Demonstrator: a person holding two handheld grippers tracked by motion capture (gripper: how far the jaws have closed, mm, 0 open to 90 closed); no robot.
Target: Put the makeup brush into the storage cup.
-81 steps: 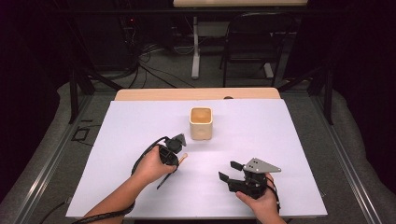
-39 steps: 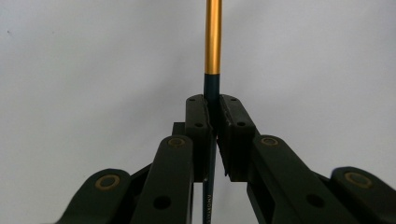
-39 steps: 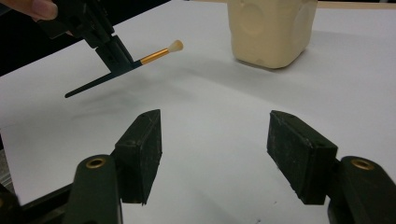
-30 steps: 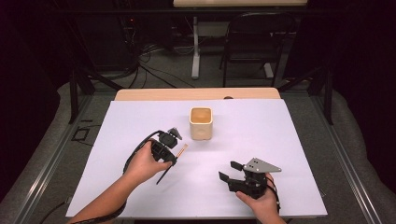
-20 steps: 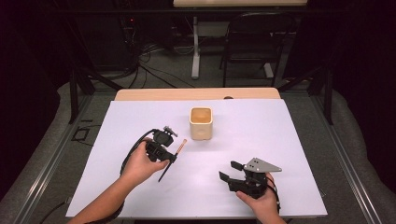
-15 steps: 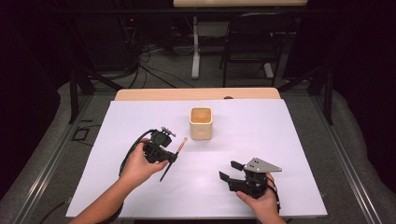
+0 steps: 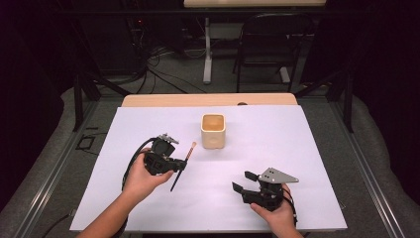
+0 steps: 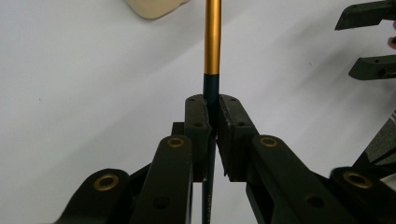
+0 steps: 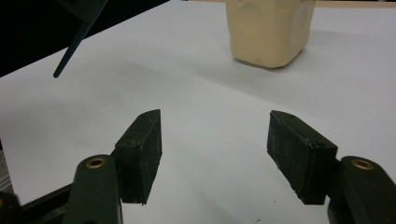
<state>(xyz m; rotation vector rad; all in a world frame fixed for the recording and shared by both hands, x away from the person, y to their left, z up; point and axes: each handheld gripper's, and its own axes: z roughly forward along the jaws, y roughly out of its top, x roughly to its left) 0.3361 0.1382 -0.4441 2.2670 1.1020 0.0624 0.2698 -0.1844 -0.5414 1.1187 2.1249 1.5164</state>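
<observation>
The white-covered worktop [image 7: 297, 148] is largely bare around the cream cup [image 7: 213, 130]. A pencil [image 7: 182, 161] is clamped in the left gripper [image 7: 171, 166]; the right gripper [image 7: 242, 182] is held open near the front edge.

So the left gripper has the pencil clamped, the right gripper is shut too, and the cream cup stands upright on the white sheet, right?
Not quite: the right gripper is open, its fingers spread wide with nothing between them, as the right gripper view shows. The rest holds: the left gripper is shut on the pencil, and the cream cup stands upright on the white sheet.
</observation>
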